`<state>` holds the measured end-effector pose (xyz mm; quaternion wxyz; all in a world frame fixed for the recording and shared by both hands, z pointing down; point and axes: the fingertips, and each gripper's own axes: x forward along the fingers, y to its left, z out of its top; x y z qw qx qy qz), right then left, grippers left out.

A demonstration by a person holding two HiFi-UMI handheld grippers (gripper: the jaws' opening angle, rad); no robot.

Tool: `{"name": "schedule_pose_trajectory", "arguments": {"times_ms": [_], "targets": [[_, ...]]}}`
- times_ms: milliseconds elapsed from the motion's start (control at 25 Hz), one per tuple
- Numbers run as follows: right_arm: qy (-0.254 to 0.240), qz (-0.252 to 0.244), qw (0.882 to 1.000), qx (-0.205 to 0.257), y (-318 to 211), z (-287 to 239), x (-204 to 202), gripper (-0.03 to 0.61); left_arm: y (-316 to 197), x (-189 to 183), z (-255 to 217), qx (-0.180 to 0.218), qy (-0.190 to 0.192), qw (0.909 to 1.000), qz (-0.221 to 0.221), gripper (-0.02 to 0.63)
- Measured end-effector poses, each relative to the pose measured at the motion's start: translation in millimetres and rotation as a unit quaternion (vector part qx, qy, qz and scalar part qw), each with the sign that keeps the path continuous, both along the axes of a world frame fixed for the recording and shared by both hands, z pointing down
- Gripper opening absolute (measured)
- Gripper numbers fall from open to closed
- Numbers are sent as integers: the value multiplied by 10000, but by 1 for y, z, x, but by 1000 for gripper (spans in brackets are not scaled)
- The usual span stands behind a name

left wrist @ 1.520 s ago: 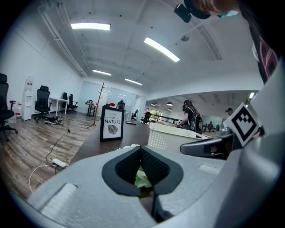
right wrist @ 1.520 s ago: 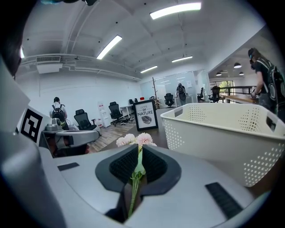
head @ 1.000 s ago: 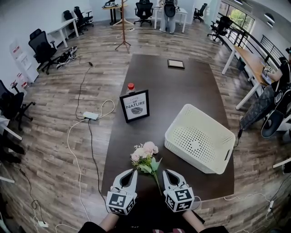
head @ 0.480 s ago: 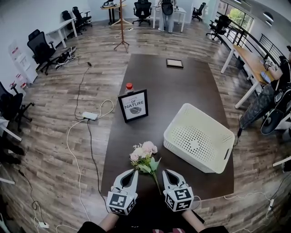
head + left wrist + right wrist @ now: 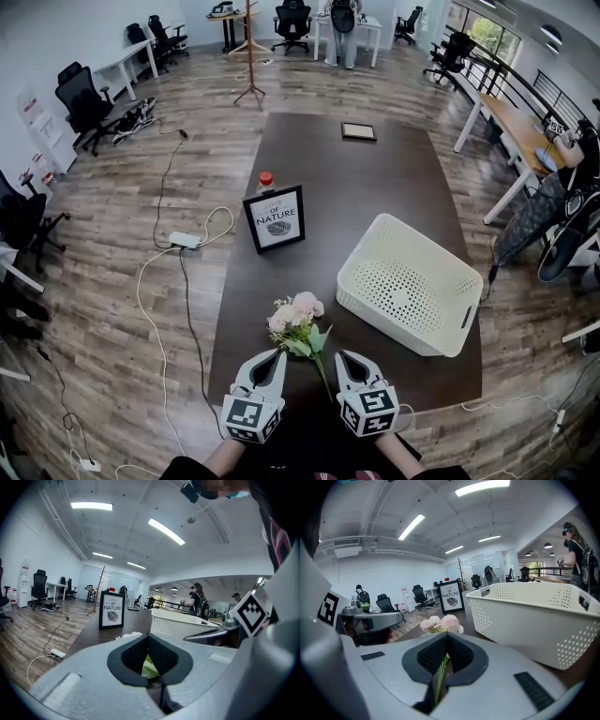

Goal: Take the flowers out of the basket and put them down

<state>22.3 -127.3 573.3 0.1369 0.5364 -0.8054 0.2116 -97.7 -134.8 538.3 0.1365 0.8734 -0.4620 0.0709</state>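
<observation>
Head view: flowers out of basket, lying on worktop; left gripper, right gripper jaws closed, empty; nothing moved since; task looks done.

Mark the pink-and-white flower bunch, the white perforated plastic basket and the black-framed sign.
pink-and-white flower bunch (image 5: 298,309), head view, on the blossoms.
white perforated plastic basket (image 5: 405,289), head view, on its bare inner floor.
black-framed sign (image 5: 277,218), head view, on the printed face.
</observation>
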Motion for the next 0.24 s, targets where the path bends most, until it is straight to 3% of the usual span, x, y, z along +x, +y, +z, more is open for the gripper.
{"name": "schedule_pose_trajectory", "arguments": {"times_ms": [240], "targets": [[-94, 69, 9999, -114, 2, 5, 3, 6, 3, 2, -3, 65, -31, 10000, 47, 9]]}}
